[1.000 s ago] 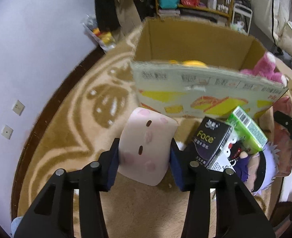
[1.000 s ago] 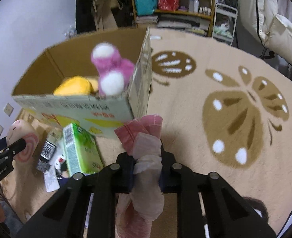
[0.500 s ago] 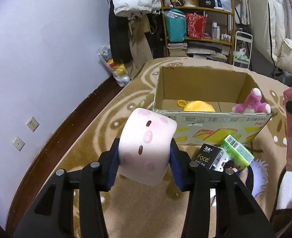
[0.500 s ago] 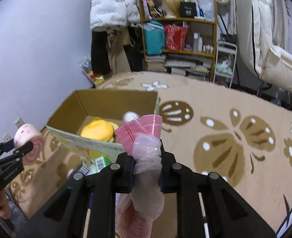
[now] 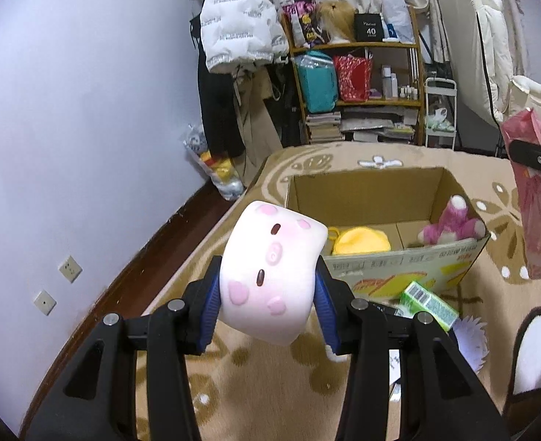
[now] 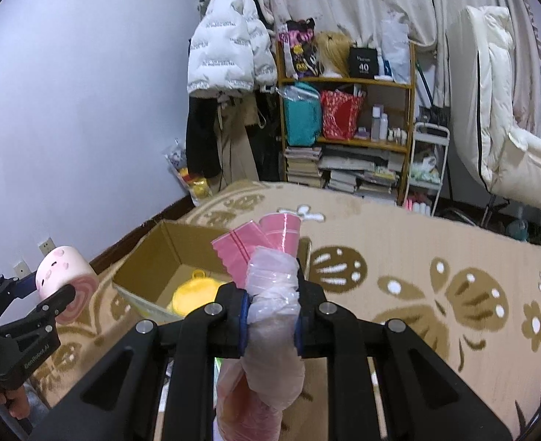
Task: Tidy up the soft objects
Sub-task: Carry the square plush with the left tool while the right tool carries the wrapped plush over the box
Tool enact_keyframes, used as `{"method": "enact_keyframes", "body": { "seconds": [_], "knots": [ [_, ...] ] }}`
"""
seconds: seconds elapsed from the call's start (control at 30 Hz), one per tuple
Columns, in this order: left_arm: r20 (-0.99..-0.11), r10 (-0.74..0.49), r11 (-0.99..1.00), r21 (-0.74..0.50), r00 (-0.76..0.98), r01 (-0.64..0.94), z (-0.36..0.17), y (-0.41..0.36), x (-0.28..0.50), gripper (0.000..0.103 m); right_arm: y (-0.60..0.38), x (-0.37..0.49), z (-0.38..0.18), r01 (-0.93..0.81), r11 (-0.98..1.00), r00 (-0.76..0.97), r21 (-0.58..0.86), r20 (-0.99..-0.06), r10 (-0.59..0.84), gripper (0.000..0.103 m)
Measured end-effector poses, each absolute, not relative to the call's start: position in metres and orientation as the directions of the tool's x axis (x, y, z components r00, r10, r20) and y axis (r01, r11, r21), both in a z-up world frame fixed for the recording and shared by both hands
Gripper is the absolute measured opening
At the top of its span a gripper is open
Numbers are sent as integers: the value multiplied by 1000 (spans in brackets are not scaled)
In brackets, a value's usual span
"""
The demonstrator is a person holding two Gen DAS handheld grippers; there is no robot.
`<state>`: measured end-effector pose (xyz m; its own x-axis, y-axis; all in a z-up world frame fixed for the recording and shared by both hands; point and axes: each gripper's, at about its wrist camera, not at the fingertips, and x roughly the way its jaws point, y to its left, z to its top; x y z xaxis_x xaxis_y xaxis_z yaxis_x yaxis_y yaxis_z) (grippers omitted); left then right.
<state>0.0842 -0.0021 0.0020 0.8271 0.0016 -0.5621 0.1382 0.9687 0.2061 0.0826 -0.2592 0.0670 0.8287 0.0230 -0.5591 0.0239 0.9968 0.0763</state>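
While the pink pig cushion [image 5: 270, 272] sits squeezed between the blue pads of the left gripper [image 5: 268, 294], it hangs in the air above the rug [image 5: 255, 386], just short of the near wall of the cardboard box [image 5: 399, 264]. The right gripper [image 6: 270, 319] is clamped on a bunched pink plastic bag [image 6: 270, 294], also held off the rug, over the box's right end. Inside the open box, a yellow plush [image 5: 360, 240] lies against the near wall toward the left, and a pink and white plush [image 5: 450, 224] leans in the near right corner. Outside, against the foot of the near wall, a green carton [image 5: 428, 303] lies tilted on the rug, with a white spiky-haired doll [image 5: 469, 338] just beside it. A slipper [image 5: 535, 356] lies near the rug's right edge. Beyond the box, a shelf [image 5: 358, 92] stands against the back wall, a white puffer jacket [image 5: 237, 25] hanging to its left.
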Motion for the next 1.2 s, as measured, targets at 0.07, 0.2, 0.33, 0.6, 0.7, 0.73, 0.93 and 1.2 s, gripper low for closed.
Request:
{"method": "enact_keyframes", "body": {
  "seconds": [0.07,0.2,0.33,0.6,0.7,0.73,0.93,1.2],
  "knots": [
    [-547,-4,970,201,837,136,8,-3,89,44,-259,86,72,19,997,838,76,-545,26,19],
    [-527,-12,972,193,850,133,15,-7,103,44,-259,95,79,8,997,855,82,-517,35,19],
    [-510,-17,974,186,860,130,20,-13,122,44,-260,105,80,5,996,866,93,-499,42,19],
    [-472,-27,971,196,881,135,16,-25,142,44,-263,127,77,-20,994,876,106,-478,68,19],
    [-482,-31,967,208,875,148,10,-31,148,44,-262,134,74,-36,991,872,128,-480,94,19],
    [-486,-36,966,208,873,156,8,-33,150,44,-262,136,73,-45,990,870,134,-482,104,19],
    [-520,-78,962,185,851,202,0,-42,162,45,-255,149,66,-85,985,867,151,-475,148,19],
    [-587,-124,956,145,800,254,-19,-46,176,46,-235,168,52,-129,983,851,130,-495,177,20]
  ]
}}
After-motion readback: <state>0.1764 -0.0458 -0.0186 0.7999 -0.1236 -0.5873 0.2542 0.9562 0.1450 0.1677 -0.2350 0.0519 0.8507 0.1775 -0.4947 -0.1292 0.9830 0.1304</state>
